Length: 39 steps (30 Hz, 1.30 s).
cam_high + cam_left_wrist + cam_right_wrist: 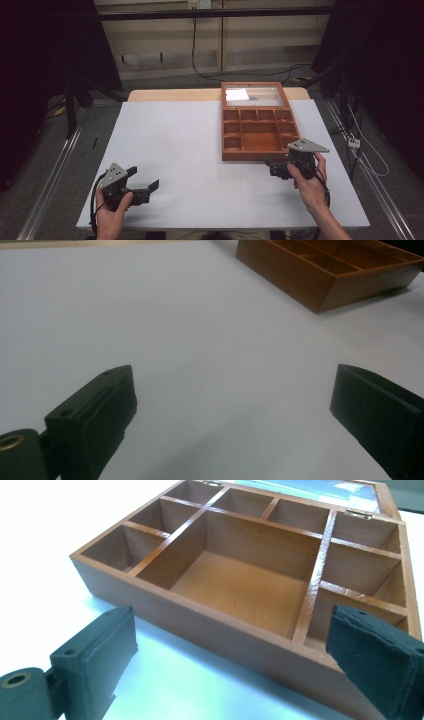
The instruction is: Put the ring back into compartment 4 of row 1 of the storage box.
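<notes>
Both tongs gape empty: the right (274, 166) at the open box's (258, 141) front wall, the left (148, 180) near the tabletop's (190, 145) front-left corner, so handling seems not yet begun.

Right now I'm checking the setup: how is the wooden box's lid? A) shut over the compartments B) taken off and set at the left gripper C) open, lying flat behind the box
C: the glass-paned lid lies open past the hinges, leaving the box compartments bare.

Bare forearms, black left gripper (142, 179), right gripper (272, 166), grey three-cornered plates, black cables, blocky jaws
</notes>
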Available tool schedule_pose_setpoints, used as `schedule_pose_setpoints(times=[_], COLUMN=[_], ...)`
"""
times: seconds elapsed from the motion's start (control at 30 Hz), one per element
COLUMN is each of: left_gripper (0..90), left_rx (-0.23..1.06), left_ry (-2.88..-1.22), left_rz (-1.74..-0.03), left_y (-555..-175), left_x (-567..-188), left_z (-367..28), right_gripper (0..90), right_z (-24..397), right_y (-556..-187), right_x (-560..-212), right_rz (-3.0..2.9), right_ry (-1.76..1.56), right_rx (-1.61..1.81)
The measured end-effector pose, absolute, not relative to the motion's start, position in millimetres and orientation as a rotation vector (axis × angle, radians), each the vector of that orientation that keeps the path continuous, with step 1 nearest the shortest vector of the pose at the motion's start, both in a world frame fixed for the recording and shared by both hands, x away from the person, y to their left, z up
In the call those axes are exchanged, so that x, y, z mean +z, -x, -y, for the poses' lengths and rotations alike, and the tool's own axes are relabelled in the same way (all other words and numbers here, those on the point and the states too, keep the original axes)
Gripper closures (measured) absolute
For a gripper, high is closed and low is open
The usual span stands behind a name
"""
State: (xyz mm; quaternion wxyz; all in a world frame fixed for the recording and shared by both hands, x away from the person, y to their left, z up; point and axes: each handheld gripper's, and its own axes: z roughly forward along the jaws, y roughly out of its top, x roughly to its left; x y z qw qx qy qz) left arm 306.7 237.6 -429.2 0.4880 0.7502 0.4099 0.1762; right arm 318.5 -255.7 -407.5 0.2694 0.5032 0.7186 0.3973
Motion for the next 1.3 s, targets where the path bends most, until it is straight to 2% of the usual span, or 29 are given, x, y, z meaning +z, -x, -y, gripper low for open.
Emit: schedule_pose_setpoints(times=[0.57,1.3], left_gripper=[4.6,4.7], left_rx=[0.434,0.447], left_ry=[-1.816,-1.811], left_rz=[-0.986,-0.986], left_y=[-304.6,-302.3], left_x=[-427.3,-426.5], left_z=[-238.4,-239.0], right_gripper=[6.0,6.0], right_z=[260.4,273.1], right_y=[-290.9,-275.0], right_x=[-424.3,-440.1], right_rz=[-1.915,-1.891], right_ry=[-1.366,-1.357], right_rx=[1.079,1.087])
